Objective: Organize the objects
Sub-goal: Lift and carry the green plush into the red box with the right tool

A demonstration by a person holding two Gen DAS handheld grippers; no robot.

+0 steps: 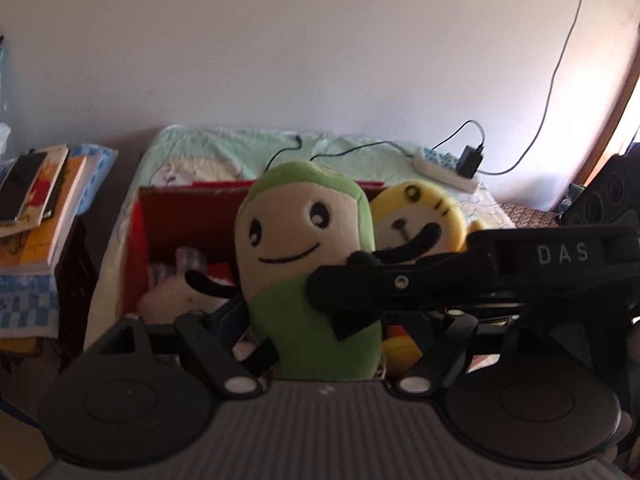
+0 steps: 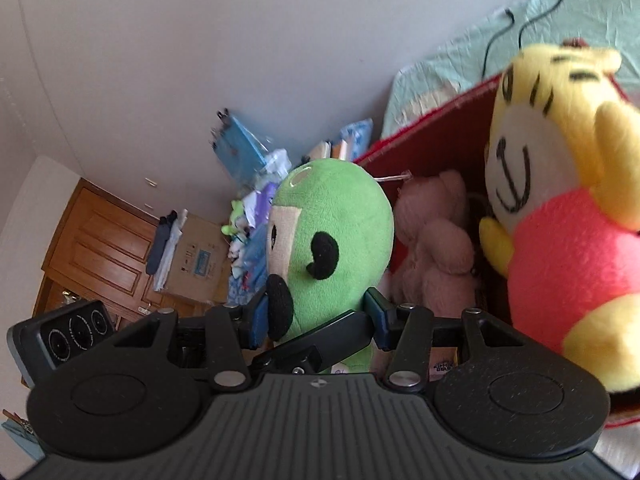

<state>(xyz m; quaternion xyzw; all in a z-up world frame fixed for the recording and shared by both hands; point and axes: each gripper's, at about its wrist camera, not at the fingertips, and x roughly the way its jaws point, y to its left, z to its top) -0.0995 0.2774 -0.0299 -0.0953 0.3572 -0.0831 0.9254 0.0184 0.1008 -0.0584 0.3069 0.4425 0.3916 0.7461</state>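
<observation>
My right claw [image 2: 316, 320] grips the green plush [image 2: 332, 216] low on its body, just above the red box [image 2: 436, 128]; my left claw [image 1: 316, 344] pinches its base too. If both pull apart, it may tear or topple the tiger [image 2: 560, 208] beside it.

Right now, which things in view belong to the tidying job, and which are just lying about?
Job:
green plush, gripped by right gripper and left gripper
yellow tiger plush
pink plush
red box

Lying about:
power strip and charger
stack of books
cardboard carton
</observation>
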